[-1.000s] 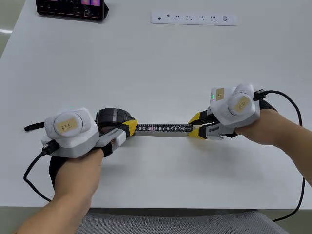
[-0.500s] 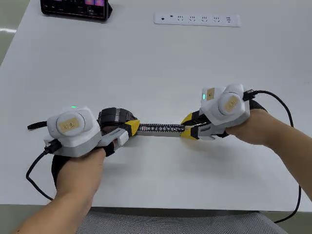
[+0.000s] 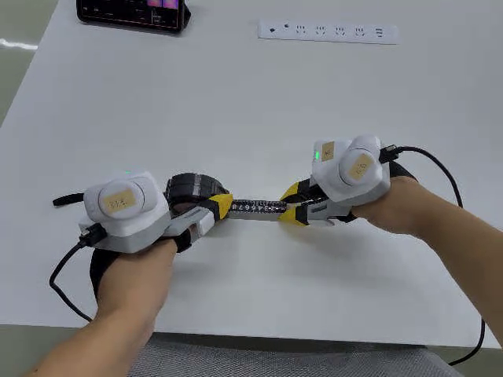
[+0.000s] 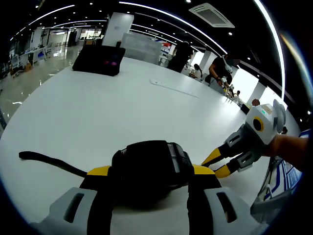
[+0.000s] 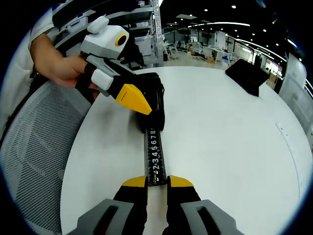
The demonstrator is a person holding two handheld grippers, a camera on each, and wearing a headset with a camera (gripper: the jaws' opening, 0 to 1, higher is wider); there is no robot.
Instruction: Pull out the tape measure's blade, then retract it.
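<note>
On the table (image 3: 236,102), close to the person, the left gripper (image 3: 202,206) (image 4: 151,171) is clamped on the black tape measure (image 3: 192,188) (image 4: 149,164), one jaw at each side of it, and a black strap (image 3: 67,200) lies to its left. To the right of the tape measure a short piece of blade (image 3: 258,207) (image 5: 155,159) is out, with the jaws of the right gripper (image 3: 292,206) (image 5: 157,182) pressed together on its end. Far behind the tape measure lie a power strip (image 3: 328,31) and, more to the left, a dark tablet (image 3: 134,12).

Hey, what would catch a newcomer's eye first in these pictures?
The black tape measure sits near the front edge of the table, clamped in the left gripper. Its numbered blade runs out to the right gripper, whose yellow-tipped fingers pinch its end.
</note>
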